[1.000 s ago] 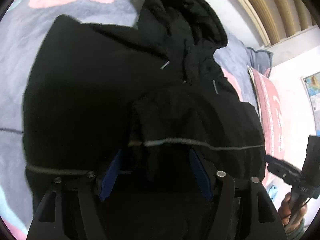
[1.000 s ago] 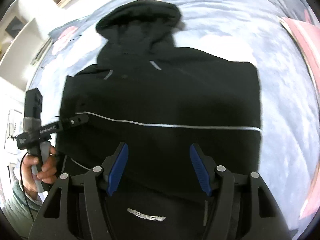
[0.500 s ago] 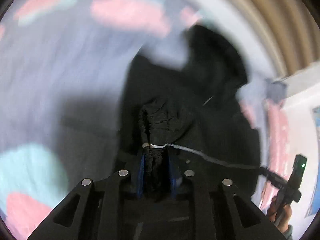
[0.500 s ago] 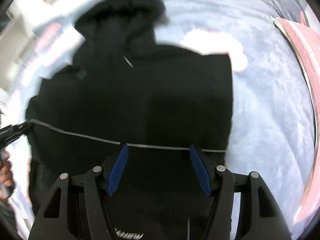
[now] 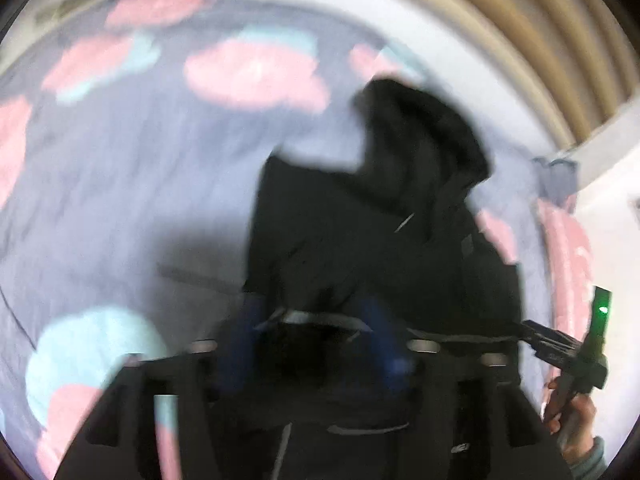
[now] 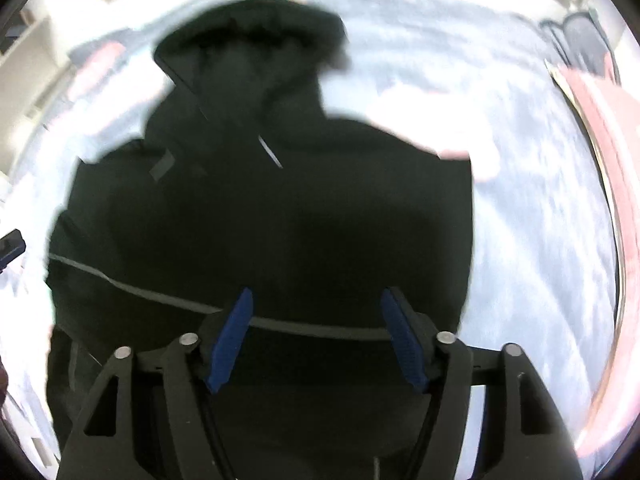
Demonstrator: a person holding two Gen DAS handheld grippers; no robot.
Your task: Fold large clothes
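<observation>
Jaws, left: opening at this moment; the left gripper (image 5: 312, 340) is blurred in its own view, its blue pads apart, with a dark bunch of jacket cloth and its grey stripe between them. Whether the pads press on the cloth I cannot tell.

Jaws, right: also opening; the right gripper (image 6: 316, 338) stands wide, its blue pads (image 6: 230, 340) clear on both sides, hovering above the cloth with nothing pinched between them.

Bedspread, left of scene: the grey bedspread (image 5: 120, 200) with pink and pale blue blotches lies bare on the left of the left wrist view.

Jacket, middle: the black hooded jacket (image 6: 280, 220) lies on the bedspread, hood (image 6: 248, 44) away from the grippers, hem nearest them. Its left side looks already turned in over the body (its edge runs straight there), probably to narrow it.

Grey stripe: a thin reflective stripe (image 6: 160, 296) runs across the lower jacket, passing just under the right gripper.

Right of scene: a pink cushion (image 6: 616, 184) sits at the bedspread's edge, well apart from the jacket.

Hand: the person's right hand (image 5: 572, 412) shows at the lower right of the left wrist view, around its gripper's handle.

Judgement: the side fold seems laid down, and the right side is likely next.
</observation>
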